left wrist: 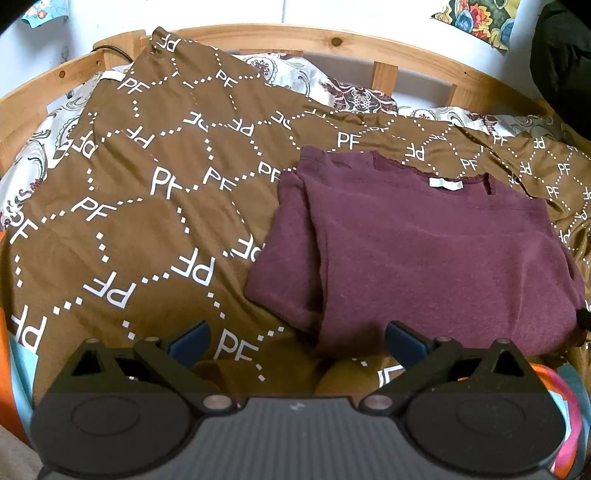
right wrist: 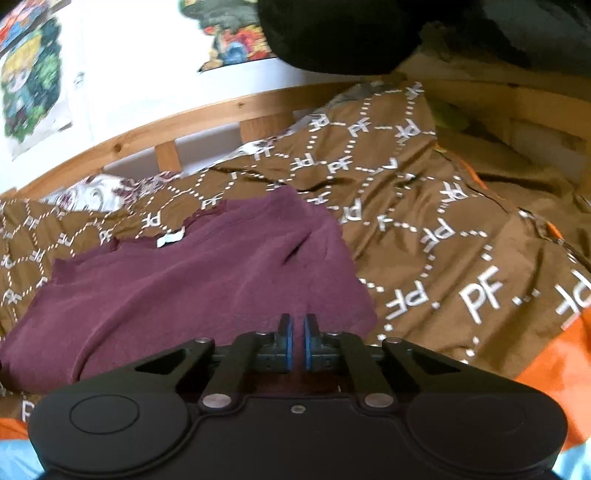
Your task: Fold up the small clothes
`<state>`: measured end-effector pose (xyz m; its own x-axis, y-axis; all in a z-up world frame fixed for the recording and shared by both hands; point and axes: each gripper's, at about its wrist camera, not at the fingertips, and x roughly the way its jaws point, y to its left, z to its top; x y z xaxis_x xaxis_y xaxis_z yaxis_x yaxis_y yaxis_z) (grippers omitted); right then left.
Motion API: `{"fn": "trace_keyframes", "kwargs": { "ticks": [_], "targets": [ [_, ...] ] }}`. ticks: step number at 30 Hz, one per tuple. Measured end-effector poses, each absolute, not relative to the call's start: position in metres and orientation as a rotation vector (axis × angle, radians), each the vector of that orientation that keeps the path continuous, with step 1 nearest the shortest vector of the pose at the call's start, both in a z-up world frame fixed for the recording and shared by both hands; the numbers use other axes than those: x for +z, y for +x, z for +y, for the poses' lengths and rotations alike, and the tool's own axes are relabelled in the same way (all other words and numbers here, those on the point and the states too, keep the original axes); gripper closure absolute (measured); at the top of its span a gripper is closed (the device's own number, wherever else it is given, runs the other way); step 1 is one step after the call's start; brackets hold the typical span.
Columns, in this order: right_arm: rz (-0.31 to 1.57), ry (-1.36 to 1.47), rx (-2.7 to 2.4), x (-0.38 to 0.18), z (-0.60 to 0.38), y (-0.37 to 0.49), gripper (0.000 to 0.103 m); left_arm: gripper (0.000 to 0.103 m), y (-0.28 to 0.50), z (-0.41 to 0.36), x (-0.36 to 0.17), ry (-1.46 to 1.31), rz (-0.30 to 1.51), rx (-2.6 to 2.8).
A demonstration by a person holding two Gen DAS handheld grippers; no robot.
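**Maroon shirt on the brown cover**

My left gripper (left wrist: 297, 341) was wide open above the brown cover (left wrist: 147, 236), with nothing between its jaws. My right gripper (right wrist: 295, 338) was closed at the near edge of the maroon shirt (right wrist: 192, 280); if it pinched any fabric, I could not tell. The shirt lay partly folded on the cover, its white label (left wrist: 445, 183) at the far side. Behind was the wooden bed frame (left wrist: 258, 35).

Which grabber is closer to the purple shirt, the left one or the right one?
Right. The right gripper sits shut at the purple shirt's near edge; whether it pinches cloth is unclear. The left gripper hangs open just short of the hem.
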<state>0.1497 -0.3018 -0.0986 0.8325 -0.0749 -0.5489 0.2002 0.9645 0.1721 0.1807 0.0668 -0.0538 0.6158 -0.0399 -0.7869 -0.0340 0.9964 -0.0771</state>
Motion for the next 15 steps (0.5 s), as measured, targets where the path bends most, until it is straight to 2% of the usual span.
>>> {"fn": "trace_keyframes", "kwargs": {
  "ticks": [15],
  "targets": [
    [0.622,0.283,-0.194,-0.1018,-0.3084,0.141,0.098,0.001,0.182,0.0665,-0.0549,-0.084,0.919,-0.004]
  ]
}}
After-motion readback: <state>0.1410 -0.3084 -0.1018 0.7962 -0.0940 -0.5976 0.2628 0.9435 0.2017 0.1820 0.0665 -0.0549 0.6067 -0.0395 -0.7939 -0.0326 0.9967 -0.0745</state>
